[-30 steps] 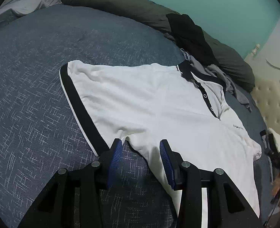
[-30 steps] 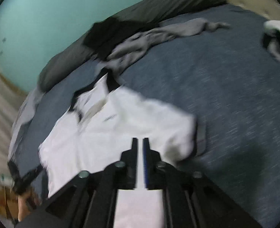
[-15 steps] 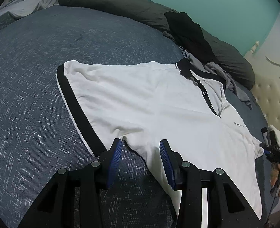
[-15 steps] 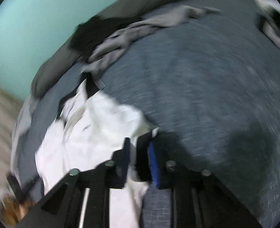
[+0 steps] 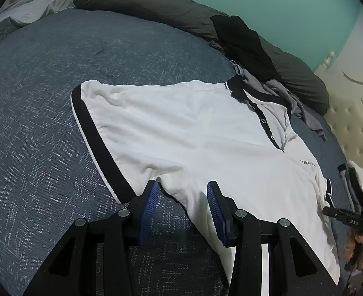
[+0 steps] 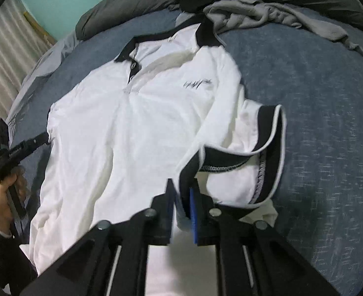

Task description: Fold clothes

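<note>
Right wrist view, sleeve cuff [image 6: 267, 133] between right gripper [image 6: 181, 197] pads

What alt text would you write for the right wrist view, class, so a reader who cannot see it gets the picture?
The right claw pinches the black-trimmed sleeve of a white polo shirt spread face up on a blue bedspread. The sleeve is lifted and doubled over toward the chest. At left, a hand holds the other claw at the shirt's far side.
</note>
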Motion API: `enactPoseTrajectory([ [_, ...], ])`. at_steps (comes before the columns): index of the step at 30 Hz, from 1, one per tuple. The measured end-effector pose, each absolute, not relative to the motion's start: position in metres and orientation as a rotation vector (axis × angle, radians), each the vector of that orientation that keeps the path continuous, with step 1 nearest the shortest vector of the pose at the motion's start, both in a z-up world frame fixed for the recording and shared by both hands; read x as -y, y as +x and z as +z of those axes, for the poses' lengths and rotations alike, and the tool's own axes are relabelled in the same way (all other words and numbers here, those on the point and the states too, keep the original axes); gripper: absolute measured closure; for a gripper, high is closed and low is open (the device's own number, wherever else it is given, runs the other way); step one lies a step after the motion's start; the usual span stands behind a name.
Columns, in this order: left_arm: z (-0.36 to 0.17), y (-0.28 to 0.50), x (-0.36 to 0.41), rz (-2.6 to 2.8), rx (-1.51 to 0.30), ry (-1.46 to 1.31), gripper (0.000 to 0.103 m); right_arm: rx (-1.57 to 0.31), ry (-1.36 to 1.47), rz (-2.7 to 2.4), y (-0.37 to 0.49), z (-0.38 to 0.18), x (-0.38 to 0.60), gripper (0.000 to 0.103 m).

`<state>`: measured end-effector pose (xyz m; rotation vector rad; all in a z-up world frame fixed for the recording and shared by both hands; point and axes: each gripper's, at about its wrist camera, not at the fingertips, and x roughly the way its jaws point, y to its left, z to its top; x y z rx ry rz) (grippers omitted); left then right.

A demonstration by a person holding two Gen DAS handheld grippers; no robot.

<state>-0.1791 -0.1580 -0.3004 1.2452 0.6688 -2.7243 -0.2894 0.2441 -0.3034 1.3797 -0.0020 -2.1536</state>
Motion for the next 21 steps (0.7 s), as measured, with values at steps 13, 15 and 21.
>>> enactPoseTrajectory([
  [13,-0.299,-0.179,0.156,-2.725,-0.663,1.248,0.058,0.387,1.375,-2.310,-0.328,-0.276,-0.310,0.069],
  [15,-0.300,-0.179,0.155,-2.727,-0.656,1.249,0.058,0.392,1.401,-2.289,-0.334,-0.281,-0.306,0.069],
  [21,-0.301,-0.180,0.154,-2.726,-0.649,1.256,0.058,0.384,1.487,-2.272,-0.347,-0.296,-0.290,0.069],
])
